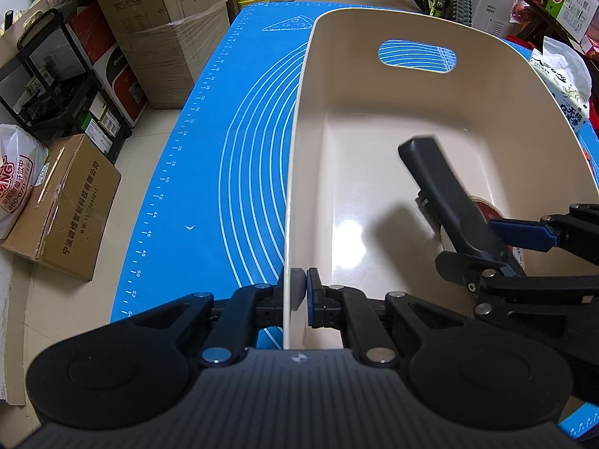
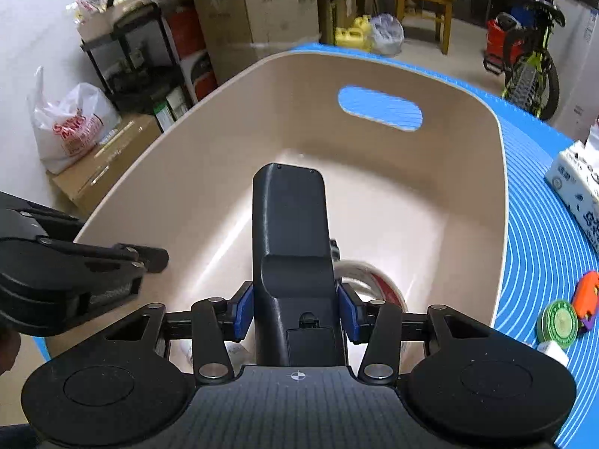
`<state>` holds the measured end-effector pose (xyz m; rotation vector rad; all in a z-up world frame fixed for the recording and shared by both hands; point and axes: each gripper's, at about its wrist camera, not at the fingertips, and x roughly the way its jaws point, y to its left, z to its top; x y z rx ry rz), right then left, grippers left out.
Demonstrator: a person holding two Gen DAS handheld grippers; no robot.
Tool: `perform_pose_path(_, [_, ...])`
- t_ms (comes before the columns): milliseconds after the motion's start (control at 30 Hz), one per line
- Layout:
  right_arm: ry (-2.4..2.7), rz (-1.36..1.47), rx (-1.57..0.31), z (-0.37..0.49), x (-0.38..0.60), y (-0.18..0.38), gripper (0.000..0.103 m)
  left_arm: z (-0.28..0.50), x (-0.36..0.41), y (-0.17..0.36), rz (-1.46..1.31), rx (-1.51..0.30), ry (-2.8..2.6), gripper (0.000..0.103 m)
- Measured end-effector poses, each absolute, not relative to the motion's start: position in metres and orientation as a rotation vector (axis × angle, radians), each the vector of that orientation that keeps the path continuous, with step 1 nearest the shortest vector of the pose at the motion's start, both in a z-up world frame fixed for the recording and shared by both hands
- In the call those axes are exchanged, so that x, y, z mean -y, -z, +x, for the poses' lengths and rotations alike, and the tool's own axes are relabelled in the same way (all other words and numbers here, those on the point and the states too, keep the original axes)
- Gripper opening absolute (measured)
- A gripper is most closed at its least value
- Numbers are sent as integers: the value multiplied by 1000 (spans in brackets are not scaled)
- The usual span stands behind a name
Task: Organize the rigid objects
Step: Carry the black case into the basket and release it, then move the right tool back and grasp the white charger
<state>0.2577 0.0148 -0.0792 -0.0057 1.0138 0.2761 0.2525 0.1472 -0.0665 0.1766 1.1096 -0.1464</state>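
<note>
Beige plastic bin point(image 1: 430, 112) sits on a blue silicone mat point(image 1: 232, 149) covering the table; an oval handle cut-out point(image 1: 417, 56) in the far wall shows the mat's white lines through it. Bin floor is glossy, with a light glare near the centre.

Left gripper point(image 1: 304, 292): jaws nearly shut, clamped on the bin's near-left wall, one pad outside and one inside the rim.

Right gripper point(image 2: 295, 308): jaws partway open, blue pads pressed on both sides of a black remote-like device point(image 2: 292, 247). Device is held over the bin interior, long axis pointing away from the camera, battery-cover side facing up, tilted downward. From the left wrist view the same device point(image 1: 441, 191) hangs above the right part of the bin floor, casting a shadow there.

Under and behind the device, a roll of tape point(image 2: 370, 280) with a red and white core lies inside the bin near the right wall.

On the mat, right of the bin: a round green tin point(image 2: 558, 321), an orange object point(image 2: 591, 292) just beside it, a small white item point(image 2: 554, 351), and a tissue pack point(image 2: 576, 187) further back.

Beyond the table: stacked cardboard boxes point(image 2: 262, 11), a black rack point(image 1: 56, 86), a bicycle point(image 2: 531, 63).
</note>
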Motion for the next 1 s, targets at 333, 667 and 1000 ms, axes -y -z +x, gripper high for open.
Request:
perform_pose_path(333, [-327, 128, -911, 249, 10, 48, 75, 253, -147, 67, 178, -1112, 149, 9])
perform_pose_path(667, [-151, 249, -793, 234, 105, 10, 82, 252, -146, 66, 177, -1112, 148, 9])
perform_pose_path(1000, [124, 351, -877, 228, 184, 63, 82, 252, -147, 66, 179, -1112, 147, 9])
